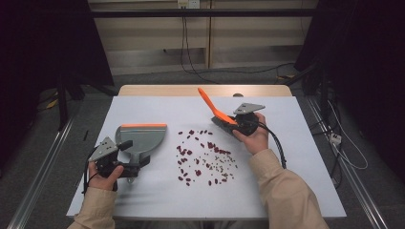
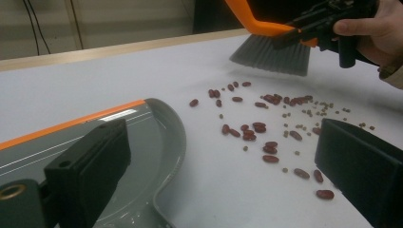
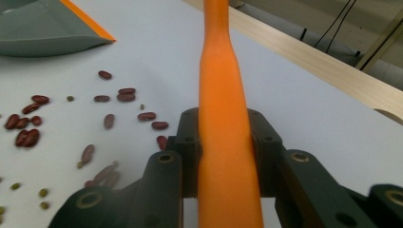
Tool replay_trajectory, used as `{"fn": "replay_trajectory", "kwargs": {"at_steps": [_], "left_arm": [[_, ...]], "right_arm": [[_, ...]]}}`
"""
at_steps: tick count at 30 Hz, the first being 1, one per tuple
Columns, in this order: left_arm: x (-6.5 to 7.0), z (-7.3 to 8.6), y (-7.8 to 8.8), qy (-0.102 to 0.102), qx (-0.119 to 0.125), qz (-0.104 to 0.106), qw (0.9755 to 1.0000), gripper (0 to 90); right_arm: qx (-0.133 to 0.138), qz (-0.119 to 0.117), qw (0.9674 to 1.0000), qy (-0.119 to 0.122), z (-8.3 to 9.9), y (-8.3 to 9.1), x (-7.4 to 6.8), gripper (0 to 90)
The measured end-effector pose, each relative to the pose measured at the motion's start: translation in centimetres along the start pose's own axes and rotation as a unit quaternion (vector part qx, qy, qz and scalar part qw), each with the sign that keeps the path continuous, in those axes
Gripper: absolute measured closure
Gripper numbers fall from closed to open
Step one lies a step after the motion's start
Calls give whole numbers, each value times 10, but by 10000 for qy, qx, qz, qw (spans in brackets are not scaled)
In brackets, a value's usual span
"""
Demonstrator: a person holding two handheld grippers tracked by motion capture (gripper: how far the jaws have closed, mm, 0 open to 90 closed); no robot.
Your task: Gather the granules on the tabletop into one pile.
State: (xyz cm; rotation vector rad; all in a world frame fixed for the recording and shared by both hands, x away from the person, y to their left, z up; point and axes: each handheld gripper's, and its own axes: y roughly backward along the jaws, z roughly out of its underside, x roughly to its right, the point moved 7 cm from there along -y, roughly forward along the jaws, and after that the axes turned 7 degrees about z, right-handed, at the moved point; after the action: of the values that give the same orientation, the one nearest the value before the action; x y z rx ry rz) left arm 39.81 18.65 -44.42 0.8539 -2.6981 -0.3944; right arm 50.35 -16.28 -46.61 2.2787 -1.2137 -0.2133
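A dim room with dark curtains at both sides and cables hanging down a pale back wall is seen behind a white-topped table with a wooden far edge. Red beans mixed with small green ones are scattered across the middle of the table, well apart from each other in places and bunched in others.

On the left side a grey dustpan with an orange front lip is laid flat on the table, its lip turned away from the person. Its handle is reached by the left tool, but the contact is hidden under the hand from above; in the left gripper view the two black jaws are seen standing wide, one over the pan's rim and one beside the beans, and whether anything is pinched between them cannot be told.

The right tool is closed tightly on the orange handle of a brush — the handle is seen clamped between the pads in the right gripper view. The grey bristles are held at the far right edge of the beans; whether they touch the table cannot be made out — the brush head is partly covered by the tool from above.
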Motion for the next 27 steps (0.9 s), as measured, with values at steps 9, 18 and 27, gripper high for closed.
{"fn": "replay_trajectory", "kwargs": {"at_steps": [9, 18, 27], "left_arm": [[-1, 1, 0, -2, -24, -29, 10000, 44], [-1, 1, -1, -3, -26, -35, 10000, 44], [-1, 2, 0, -2, -27, -48, 10000, 44]], "right_arm": [[-65, -145, 9994, 308, -5, -24, -9, 711], [-197, -631, 9945, 815, -1, -21, -31, 708], [-233, -966, 9890, 1092, 5, -6, -47, 704]]}}
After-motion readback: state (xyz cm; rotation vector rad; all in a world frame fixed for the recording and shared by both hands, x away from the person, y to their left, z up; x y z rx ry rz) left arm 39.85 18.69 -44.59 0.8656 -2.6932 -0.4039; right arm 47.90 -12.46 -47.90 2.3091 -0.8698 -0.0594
